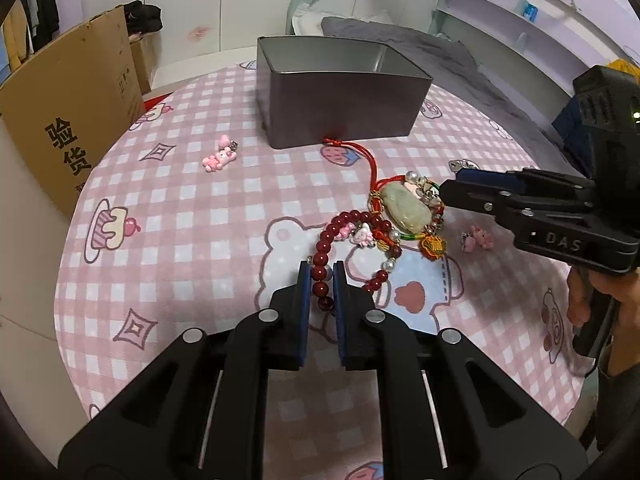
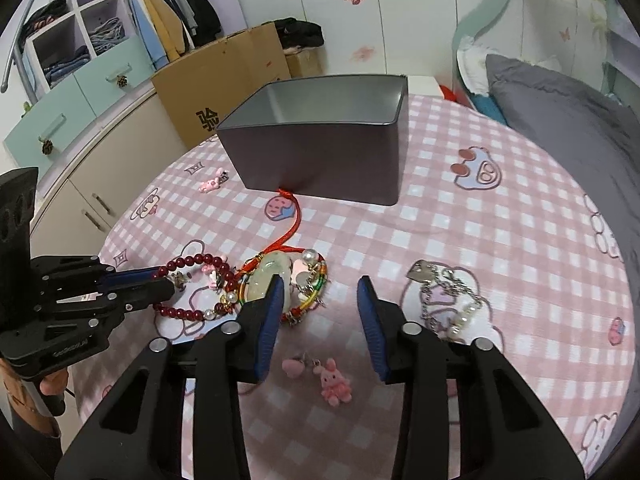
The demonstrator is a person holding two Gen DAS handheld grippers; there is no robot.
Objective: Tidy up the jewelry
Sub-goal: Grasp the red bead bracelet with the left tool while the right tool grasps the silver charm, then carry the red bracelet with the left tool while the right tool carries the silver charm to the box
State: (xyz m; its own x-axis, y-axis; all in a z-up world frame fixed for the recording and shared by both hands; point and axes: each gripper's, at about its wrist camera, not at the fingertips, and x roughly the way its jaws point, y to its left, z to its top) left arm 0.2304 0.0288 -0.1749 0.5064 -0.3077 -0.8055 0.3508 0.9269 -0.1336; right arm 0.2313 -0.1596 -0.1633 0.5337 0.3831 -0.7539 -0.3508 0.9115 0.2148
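A limp, light red bead bracelet (image 1: 340,248) is being pinched mid-strand, lower centre, by the left gripper (image 1: 322,280); the right gripper (image 2: 318,300) is being held spread.

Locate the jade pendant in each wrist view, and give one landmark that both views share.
Left wrist view: the jade pendant lies right of centre, just beyond the red bead bracelet, near the right gripper.
Right wrist view: it lies left of centre, partly behind that gripper's left finger.
Shared landmark: the grey tin box, with the pendant's red cord running to its base.
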